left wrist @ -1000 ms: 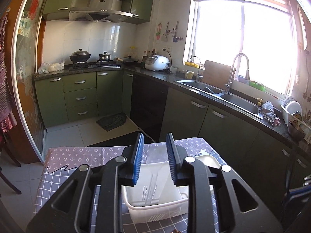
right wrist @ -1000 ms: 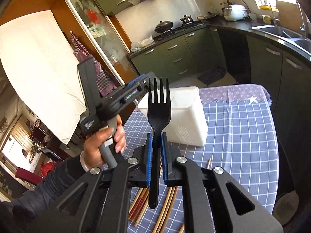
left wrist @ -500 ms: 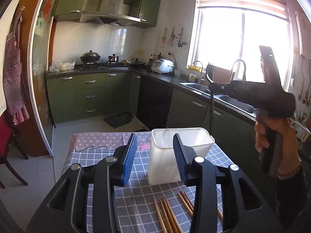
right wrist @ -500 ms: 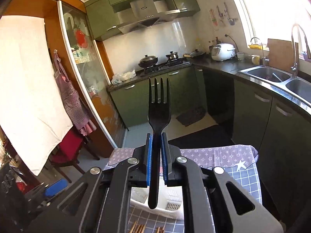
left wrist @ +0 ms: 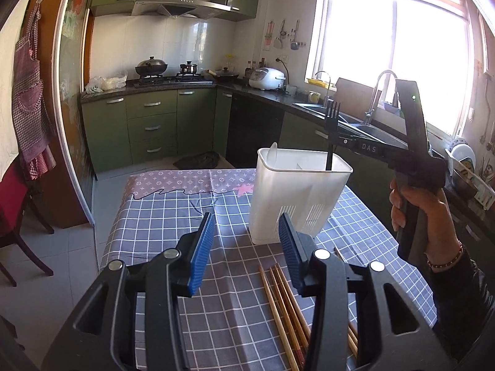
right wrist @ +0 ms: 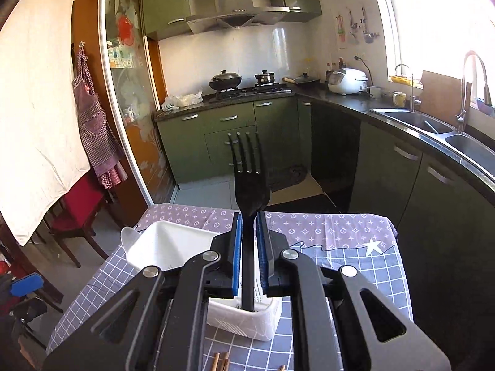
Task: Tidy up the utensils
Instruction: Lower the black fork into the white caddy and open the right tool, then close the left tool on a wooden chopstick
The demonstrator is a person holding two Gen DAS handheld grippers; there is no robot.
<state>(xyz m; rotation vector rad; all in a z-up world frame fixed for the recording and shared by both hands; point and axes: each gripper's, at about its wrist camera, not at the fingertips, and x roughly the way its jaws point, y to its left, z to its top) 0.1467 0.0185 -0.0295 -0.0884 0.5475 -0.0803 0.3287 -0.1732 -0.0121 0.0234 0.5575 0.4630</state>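
Left wrist view: the right gripper (left wrist: 335, 138) is held above the white utensil holder (left wrist: 297, 199), clamped on a black fork (right wrist: 249, 185) lowered inside; the left gripper (left wrist: 246, 247) is spread, empty.

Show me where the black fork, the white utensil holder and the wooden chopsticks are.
black fork (right wrist: 250, 182): right wrist view, on its head below the tines.
white utensil holder (left wrist: 294, 198): left wrist view, on its front wall.
wooden chopsticks (left wrist: 283, 303): left wrist view, mid-length of the bundle.

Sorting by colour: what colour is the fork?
Black fork; the right wrist view shows it best.
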